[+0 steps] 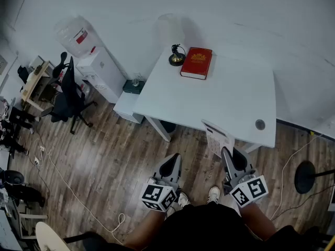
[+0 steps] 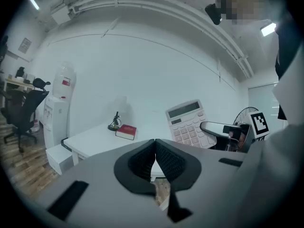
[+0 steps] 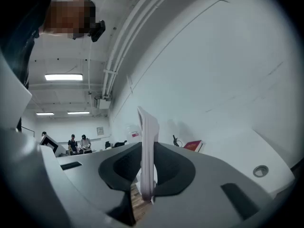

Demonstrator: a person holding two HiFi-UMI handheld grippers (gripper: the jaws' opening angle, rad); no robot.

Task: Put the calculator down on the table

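A white calculator (image 1: 216,138) stands on edge in my right gripper (image 1: 226,152), just in front of the near edge of the white table (image 1: 230,95). In the right gripper view the calculator (image 3: 147,146) shows edge-on, and the right gripper (image 3: 147,161) is shut on its lower part. From the left gripper view the calculator's keys and display (image 2: 188,122) face the camera, above the table (image 2: 88,139). My left gripper (image 1: 171,160) hangs over the wooden floor, left of the right one. The left gripper (image 2: 155,148) is shut with nothing in it.
On the table's far side lie a red book (image 1: 197,63) and a small brass ornament (image 1: 177,56); a round grommet (image 1: 260,124) sits near its right front. A low white cabinet (image 1: 127,105), a water dispenser (image 1: 86,46) and an office chair (image 1: 68,95) stand left. A fan base (image 1: 305,177) is at right.
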